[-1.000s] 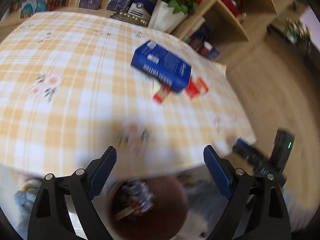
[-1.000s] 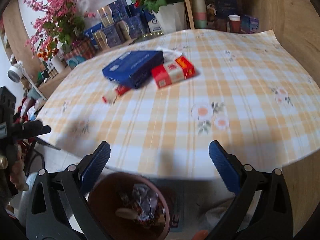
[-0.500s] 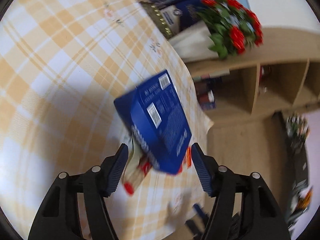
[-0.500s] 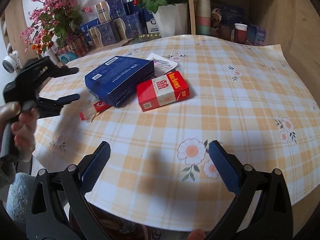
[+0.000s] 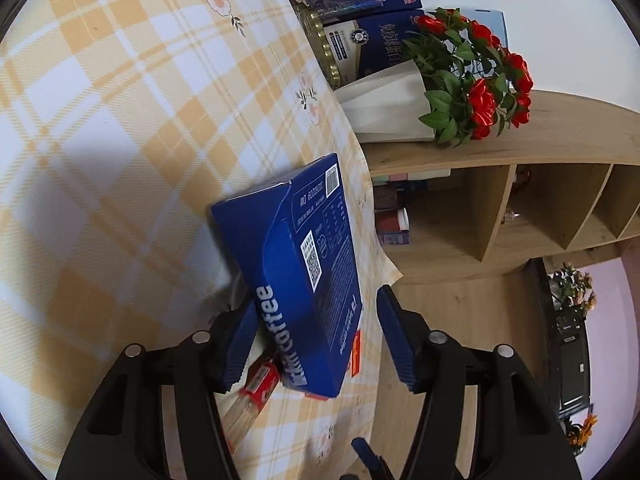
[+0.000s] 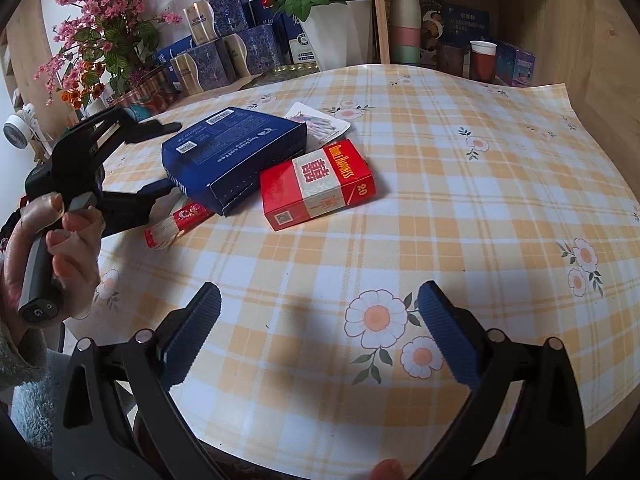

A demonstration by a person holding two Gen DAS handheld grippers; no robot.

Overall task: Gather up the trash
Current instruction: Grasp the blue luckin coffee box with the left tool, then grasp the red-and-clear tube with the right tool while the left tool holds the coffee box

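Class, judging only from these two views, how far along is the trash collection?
Done: nothing shows as collected.

In hand: the left gripper has open jaws straddling the blue coffee box, not yet clamped.

Left: the red cigarette pack, small red wrapper and card on the tablecloth. The right gripper hovers open.

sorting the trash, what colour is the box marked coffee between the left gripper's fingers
Dark blue with white lettering; the coffee box shows best in the left wrist view.

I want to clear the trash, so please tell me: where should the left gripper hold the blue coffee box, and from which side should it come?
Probably across the blue coffee box at its near short end, from the left table edge. That end overhangs the red stick packet, and the open left gripper already straddles it.
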